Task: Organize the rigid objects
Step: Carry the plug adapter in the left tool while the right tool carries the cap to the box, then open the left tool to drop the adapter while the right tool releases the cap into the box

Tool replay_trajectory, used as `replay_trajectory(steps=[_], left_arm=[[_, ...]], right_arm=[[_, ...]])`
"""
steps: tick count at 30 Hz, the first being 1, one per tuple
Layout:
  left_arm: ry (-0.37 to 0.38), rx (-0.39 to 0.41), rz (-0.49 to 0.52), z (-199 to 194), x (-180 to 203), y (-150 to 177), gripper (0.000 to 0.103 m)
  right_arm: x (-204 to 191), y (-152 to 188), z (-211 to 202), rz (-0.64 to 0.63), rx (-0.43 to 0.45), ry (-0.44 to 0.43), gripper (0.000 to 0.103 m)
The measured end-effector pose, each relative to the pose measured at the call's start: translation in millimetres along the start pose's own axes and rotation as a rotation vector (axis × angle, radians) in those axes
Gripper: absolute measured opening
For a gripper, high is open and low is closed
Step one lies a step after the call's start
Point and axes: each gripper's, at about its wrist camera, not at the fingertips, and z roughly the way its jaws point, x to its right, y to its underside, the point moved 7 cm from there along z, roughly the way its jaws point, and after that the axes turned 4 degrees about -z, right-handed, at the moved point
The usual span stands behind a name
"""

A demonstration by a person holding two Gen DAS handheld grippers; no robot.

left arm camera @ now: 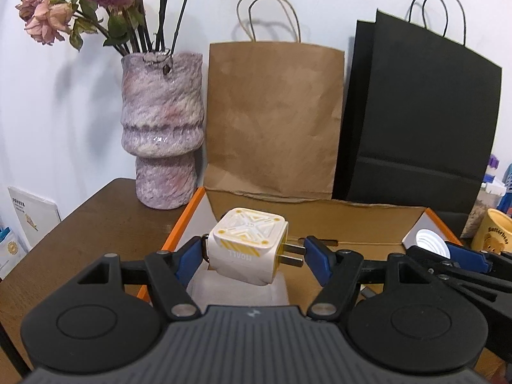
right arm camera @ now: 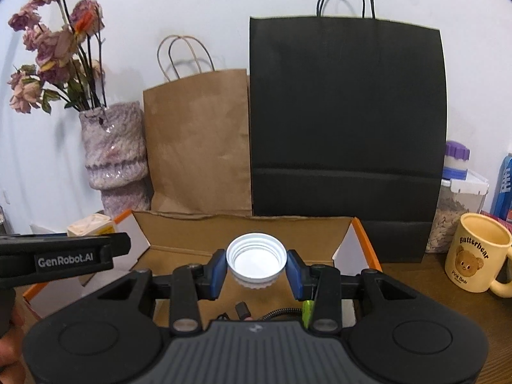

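Observation:
My left gripper (left arm camera: pixel 252 256) is shut on a white and yellow plug adapter (left arm camera: pixel 248 243), its two prongs pointing right against the right finger. It hangs over the open cardboard box (left arm camera: pixel 320 220) with orange edges. My right gripper (right arm camera: pixel 256 270) is shut on a white screw cap (right arm camera: pixel 256 257), open side up, above the same box (right arm camera: pixel 192 243). The right gripper and cap also show in the left wrist view (left arm camera: pixel 432 244). The adapter shows at the left in the right wrist view (right arm camera: pixel 91 225).
A marbled vase (left arm camera: pixel 161 128) with dried roses stands at the back left. A brown paper bag (left arm camera: pixel 272 118) and a black paper bag (left arm camera: pixel 419 112) lean on the wall behind the box. A yellow bear mug (right arm camera: pixel 476 252) stands right. Cables (right arm camera: pixel 275 313) lie in the box.

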Motion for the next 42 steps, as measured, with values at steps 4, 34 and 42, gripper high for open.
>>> replay_trajectory(steps=[4, 34, 42], left_arm=[[-0.014, -0.010, 0.005, 4, -3, 3, 0.071], [-0.039, 0.022, 0.002, -1, -5, 1, 0.103], [-0.040, 0.025, -0.014, -5, -9, 0, 0.103]], right_arm=[[2, 7, 6, 0.004, -0.022, 0.002, 0.039], [8, 16, 9, -0.015, -0.041, 0.071, 0.103], [9, 15, 5, -0.010, -0.036, 0.079, 0.103]])
